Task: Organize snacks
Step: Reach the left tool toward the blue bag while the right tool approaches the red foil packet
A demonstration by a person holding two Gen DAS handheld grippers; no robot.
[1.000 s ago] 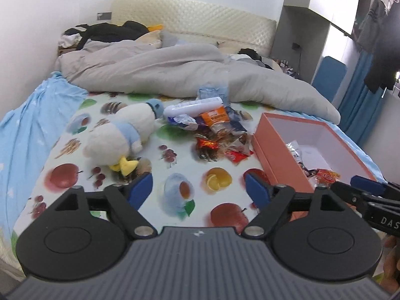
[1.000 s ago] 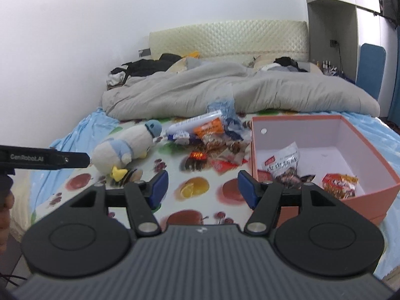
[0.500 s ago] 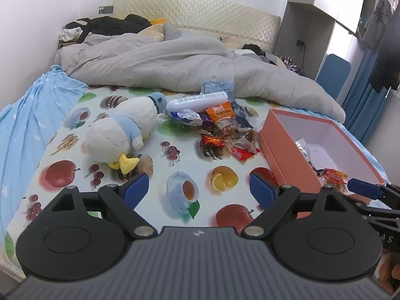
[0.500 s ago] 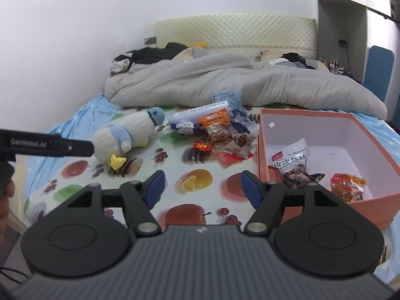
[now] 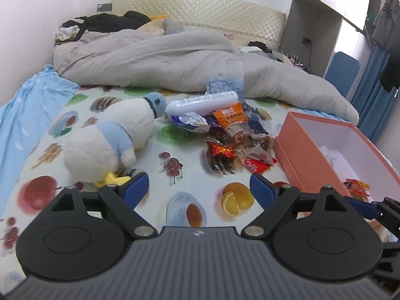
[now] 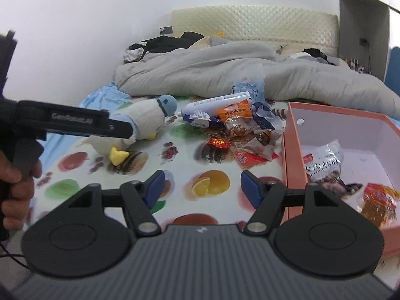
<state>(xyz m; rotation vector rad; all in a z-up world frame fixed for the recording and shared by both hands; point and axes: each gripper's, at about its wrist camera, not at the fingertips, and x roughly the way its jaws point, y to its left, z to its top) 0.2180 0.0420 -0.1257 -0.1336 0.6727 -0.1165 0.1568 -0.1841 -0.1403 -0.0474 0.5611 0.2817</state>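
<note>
Bedroom: a bed [image 5: 205, 207] with a fruit-print sheet, a grey duvet [image 5: 175, 67] bunched toward the quilted headboard [image 5: 200, 7], white wall behind. At far left of the right wrist view a hand [image 6: 15, 190] grips the handle of the left gripper [image 5: 198, 191]; its jaws are spread wide, nothing between them, hovering over the sheet. Next along, a white and blue plush duck [image 5: 112, 140] lies on its side, yellow feet toward the camera. Right of the duck sits the snack pile [image 5: 230, 135]: a white tube-shaped pack [image 5: 202, 103] on the far side, an orange packet [image 5: 232, 120] just in front of it, a small red wrapper [image 5: 221, 151] and a flat red packet [image 5: 257, 165] nearest the camera, all loose on the sheet. The right gripper [image 6: 203, 187] has its jaws apart and empty, above the printed orange. At right, touching the pile's edge, stands an open orange box [image 6: 291, 150]; inside lie a white bag [image 6: 322, 160] of dark snacks and a red-orange packet [image 6: 380, 197].
</note>
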